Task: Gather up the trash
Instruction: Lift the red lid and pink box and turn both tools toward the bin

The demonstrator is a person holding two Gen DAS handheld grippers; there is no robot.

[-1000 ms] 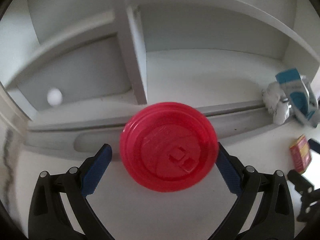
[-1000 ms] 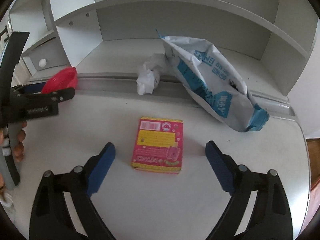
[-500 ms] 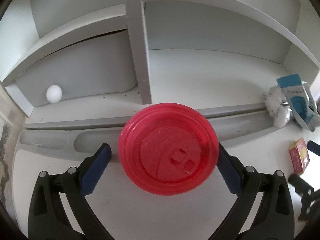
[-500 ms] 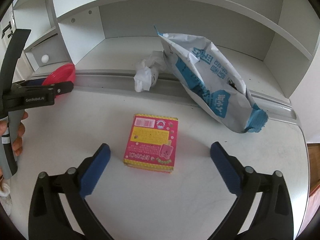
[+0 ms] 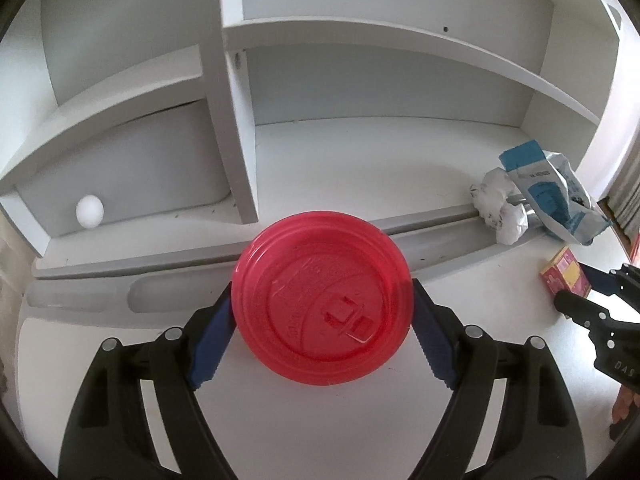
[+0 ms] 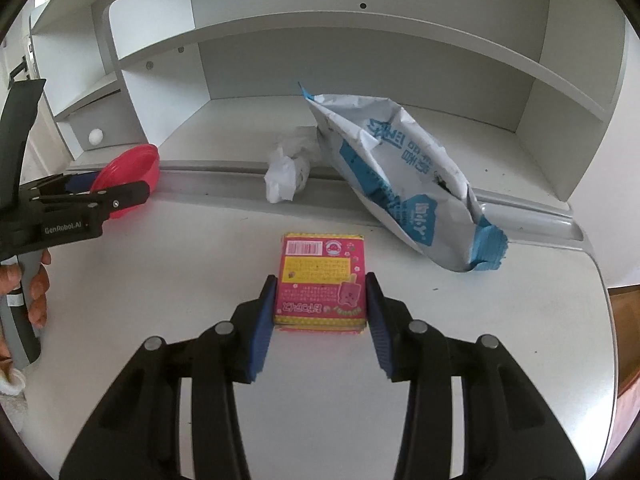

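My left gripper [image 5: 322,312] is shut on a red plastic cup lid [image 5: 322,298], its blue pads pressed on the rim at both sides, just above the white desk. The lid also shows in the right wrist view [image 6: 130,174]. My right gripper [image 6: 320,300] is shut on a pink snack box [image 6: 320,280] that lies flat on the desk. The box also shows at the right edge of the left wrist view [image 5: 564,272]. A blue-and-white foil bag [image 6: 404,172] and a crumpled white tissue [image 6: 288,172] lie along the desk's raised back ledge.
A white shelf unit [image 5: 236,120] with a vertical divider stands behind the desk. A small white ball [image 5: 90,211] sits in its left compartment. A grooved ledge [image 6: 224,184] runs along the back. The desk's right edge [image 6: 604,320] drops off to wood flooring.
Both grippers have closed: the left on the red lid, the right on the pink box after moving forward around it.
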